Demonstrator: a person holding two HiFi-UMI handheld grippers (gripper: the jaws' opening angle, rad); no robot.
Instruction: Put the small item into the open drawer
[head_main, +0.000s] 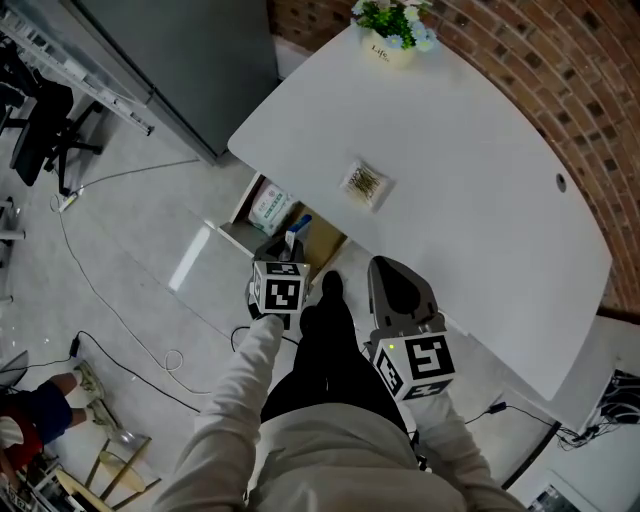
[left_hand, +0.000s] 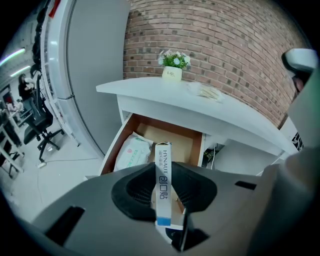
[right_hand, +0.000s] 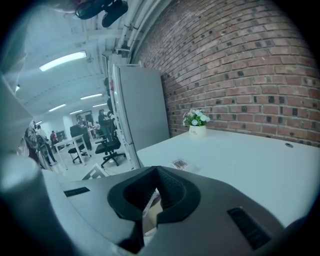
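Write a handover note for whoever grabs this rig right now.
Left gripper: shut on the thin white cardboard box with a blue end, poised at the mouth of the open wood-lined drawer.
Right gripper: jaws together, empty, at the near edge of the white desk.
Drawer: a white soft packet lies along its left side.
Done: box is in hand and at the drawer.
Left: lower it in, release, pull clear.
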